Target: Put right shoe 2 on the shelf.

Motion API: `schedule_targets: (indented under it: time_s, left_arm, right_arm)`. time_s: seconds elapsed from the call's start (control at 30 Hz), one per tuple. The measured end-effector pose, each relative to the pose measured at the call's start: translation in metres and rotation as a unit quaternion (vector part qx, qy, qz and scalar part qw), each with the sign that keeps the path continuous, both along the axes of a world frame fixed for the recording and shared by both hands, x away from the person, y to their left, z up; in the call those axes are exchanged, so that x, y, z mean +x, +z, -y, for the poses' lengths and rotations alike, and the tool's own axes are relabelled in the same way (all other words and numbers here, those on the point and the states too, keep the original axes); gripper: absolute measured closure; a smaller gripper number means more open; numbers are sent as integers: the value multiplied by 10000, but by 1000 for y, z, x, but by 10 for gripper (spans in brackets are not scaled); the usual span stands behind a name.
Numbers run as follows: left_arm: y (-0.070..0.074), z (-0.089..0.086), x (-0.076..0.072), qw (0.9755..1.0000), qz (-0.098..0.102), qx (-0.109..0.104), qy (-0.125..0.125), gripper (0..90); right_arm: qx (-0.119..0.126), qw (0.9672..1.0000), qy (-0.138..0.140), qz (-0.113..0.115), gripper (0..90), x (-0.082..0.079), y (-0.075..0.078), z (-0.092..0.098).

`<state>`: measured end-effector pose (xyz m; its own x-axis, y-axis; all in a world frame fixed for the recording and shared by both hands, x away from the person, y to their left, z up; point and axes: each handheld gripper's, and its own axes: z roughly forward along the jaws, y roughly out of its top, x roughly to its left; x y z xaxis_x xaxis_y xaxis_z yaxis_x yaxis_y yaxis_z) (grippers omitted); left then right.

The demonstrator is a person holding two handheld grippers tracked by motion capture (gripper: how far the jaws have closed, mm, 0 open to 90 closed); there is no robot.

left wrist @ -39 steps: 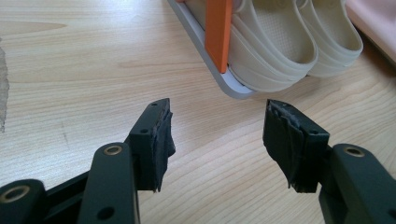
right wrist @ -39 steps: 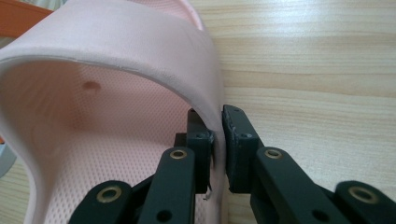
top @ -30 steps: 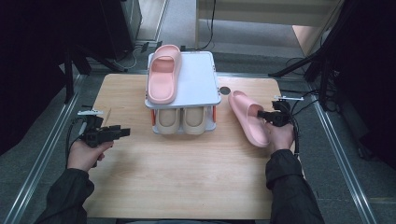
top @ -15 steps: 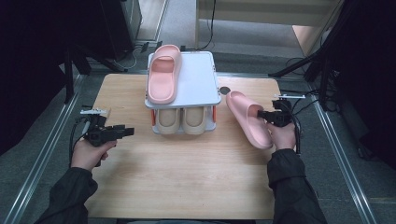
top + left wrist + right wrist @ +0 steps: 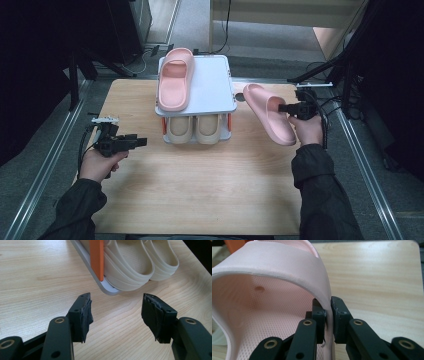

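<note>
Seemingly foam pink slipper (image 5: 274, 277) (dimpled inside)

The right gripper (image 5: 329, 315) has its two black jaws squeezed tight on the side of a pink slipper (image 5: 274, 287). One jaw is inside the slipper and the other is outside, with the thin pink wall pinched between them. The wide pink strap curves over the top like a bridge. Inside, the slipper has tiny dots all over and one little round hole. Behind it lies the light wooden surface (image 5: 374, 272). A bit of something orange (image 5: 235, 243) peeks out in the top left corner.
</note>
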<state>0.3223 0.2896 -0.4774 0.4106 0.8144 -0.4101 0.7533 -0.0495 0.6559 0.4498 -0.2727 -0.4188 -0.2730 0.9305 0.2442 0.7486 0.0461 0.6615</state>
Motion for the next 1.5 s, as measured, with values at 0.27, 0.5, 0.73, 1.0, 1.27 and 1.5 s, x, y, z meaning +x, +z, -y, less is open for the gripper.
schedule_targets:
  time_s: [0.27, 0.5, 0.73, 1.0, 1.27, 1.5]
  left_arm:
    - [-2, 2, 2, 10000, 15, 49, -40, 415]
    - [-1, 3, 3, 9999, 10, 73, -78, 415]
    - [-1, 1, 4, 10000, 30, 70, -62, 413]
    - [0, -2, 3, 9999, 73, 61, -62, 414]
    - [0, -2, 3, 9999, 75, 23, -70, 415]
    - [2, -2, 2, 9998, 187, 11, -99, 422]
  right_arm:
    - [17, 10000, 48, 83, 826, 10, 34, -10]
    - [46, 9996, 172, 208, 825, 19, 66, -27]
    - [38, 9984, 473, 311, 818, 26, 89, -62]
    - [-112, 9979, 554, 316, 815, 41, 99, -93]
    - [-231, 9986, 395, 252, 793, 56, 99, -115]
    - [-321, 9990, 242, 190, 782, 67, 96, -134]
